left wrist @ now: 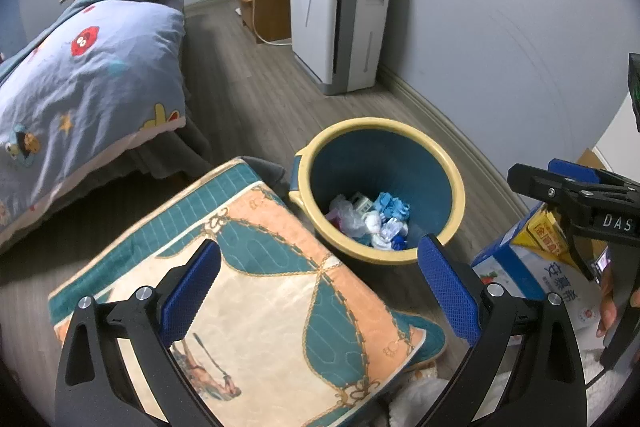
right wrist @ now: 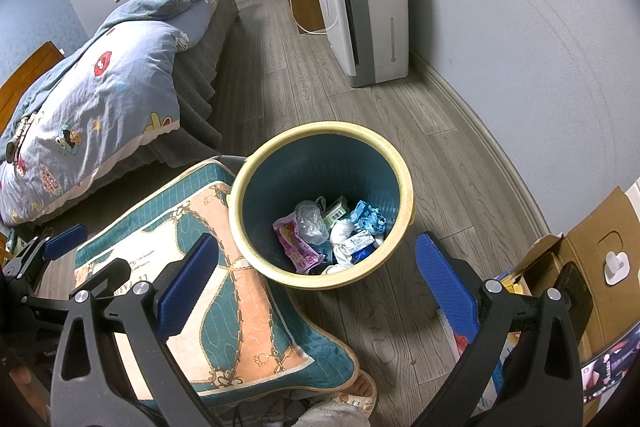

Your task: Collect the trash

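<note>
Trash [right wrist: 332, 231] in bin [right wrist: 404, 183]; cushion [right wrist: 224, 291] left (touching it).

Both views are lit dimly and evenly with a bluish cast; straight lines are bent near the black fisheye corners, and soft shadows are cast on the floor [right wrist: 360, 115].

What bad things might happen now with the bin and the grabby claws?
1. The trash bin stands right against the patterned cushion. A nudge to the cushion might tip or shift it.
2. Both the left gripper and the right gripper are open and empty, close together near the bin. They might bump each other.
3. The light wrappers lie loose in the bin, so a knock might spill them onto the floor.
</note>
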Action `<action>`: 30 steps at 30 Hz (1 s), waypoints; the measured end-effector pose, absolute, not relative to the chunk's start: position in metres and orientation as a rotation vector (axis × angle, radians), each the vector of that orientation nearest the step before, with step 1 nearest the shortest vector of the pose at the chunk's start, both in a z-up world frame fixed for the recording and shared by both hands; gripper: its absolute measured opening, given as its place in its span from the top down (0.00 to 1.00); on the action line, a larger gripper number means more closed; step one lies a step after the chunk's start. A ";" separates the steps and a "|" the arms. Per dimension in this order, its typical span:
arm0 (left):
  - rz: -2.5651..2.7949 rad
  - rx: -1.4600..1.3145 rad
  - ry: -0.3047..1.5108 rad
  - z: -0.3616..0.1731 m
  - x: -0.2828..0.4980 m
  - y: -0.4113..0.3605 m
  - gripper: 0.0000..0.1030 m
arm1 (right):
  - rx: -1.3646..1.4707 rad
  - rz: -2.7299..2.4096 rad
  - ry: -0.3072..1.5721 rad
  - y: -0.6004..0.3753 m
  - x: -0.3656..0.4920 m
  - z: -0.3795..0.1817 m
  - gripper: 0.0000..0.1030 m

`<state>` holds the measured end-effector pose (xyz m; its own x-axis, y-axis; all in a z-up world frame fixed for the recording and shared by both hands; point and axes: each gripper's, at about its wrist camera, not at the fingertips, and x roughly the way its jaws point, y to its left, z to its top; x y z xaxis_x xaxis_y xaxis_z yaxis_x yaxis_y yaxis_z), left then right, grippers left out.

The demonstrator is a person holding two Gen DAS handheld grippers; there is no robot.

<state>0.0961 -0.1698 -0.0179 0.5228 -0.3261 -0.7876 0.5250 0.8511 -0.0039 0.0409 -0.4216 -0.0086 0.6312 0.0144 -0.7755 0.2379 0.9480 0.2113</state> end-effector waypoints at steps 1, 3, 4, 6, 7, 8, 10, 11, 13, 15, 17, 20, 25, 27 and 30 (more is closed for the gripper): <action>-0.514 0.248 0.883 -0.018 0.096 -0.169 0.05 | 0.308 -0.130 0.882 -0.421 0.041 -0.009 0.06; -0.515 0.249 0.882 -0.018 0.096 -0.170 0.05 | 0.308 -0.129 0.883 -0.421 0.041 -0.009 0.06; -0.513 0.247 0.884 -0.018 0.096 -0.170 0.05 | 0.308 -0.129 0.883 -0.421 0.041 -0.009 0.06; -0.513 0.246 0.885 -0.018 0.096 -0.170 0.05 | 0.310 -0.131 0.883 -0.421 0.041 -0.009 0.06; -0.513 0.247 0.885 -0.018 0.096 -0.170 0.05 | 0.309 -0.131 0.883 -0.422 0.041 -0.009 0.06; -0.512 0.248 0.885 -0.018 0.096 -0.170 0.05 | 0.309 -0.130 0.883 -0.422 0.041 -0.009 0.06; -0.513 0.246 0.881 -0.018 0.096 -0.170 0.05 | 0.309 -0.131 0.883 -0.422 0.041 -0.008 0.06; -0.516 0.245 0.879 -0.018 0.095 -0.170 0.05 | 0.309 -0.130 0.883 -0.422 0.041 -0.009 0.06; -0.523 0.244 0.877 -0.018 0.094 -0.171 0.05 | 0.310 -0.130 0.884 -0.422 0.041 -0.009 0.06; -0.525 0.250 0.879 -0.019 0.093 -0.172 0.05 | 0.309 -0.130 0.884 -0.421 0.041 -0.008 0.06; -0.527 0.255 0.880 -0.020 0.093 -0.171 0.05 | 0.308 -0.130 0.883 -0.422 0.041 -0.008 0.06; -0.528 0.254 0.879 -0.019 0.093 -0.172 0.05 | 0.309 -0.130 0.883 -0.422 0.041 -0.008 0.06; -0.534 0.261 0.869 -0.018 0.091 -0.171 0.05 | 0.308 -0.130 0.883 -0.422 0.041 -0.008 0.06; -0.537 0.267 0.861 -0.017 0.091 -0.170 0.05 | 0.308 -0.130 0.883 -0.422 0.041 -0.008 0.06; -0.546 0.281 0.854 -0.016 0.090 -0.170 0.05 | 0.309 -0.131 0.883 -0.421 0.041 -0.008 0.06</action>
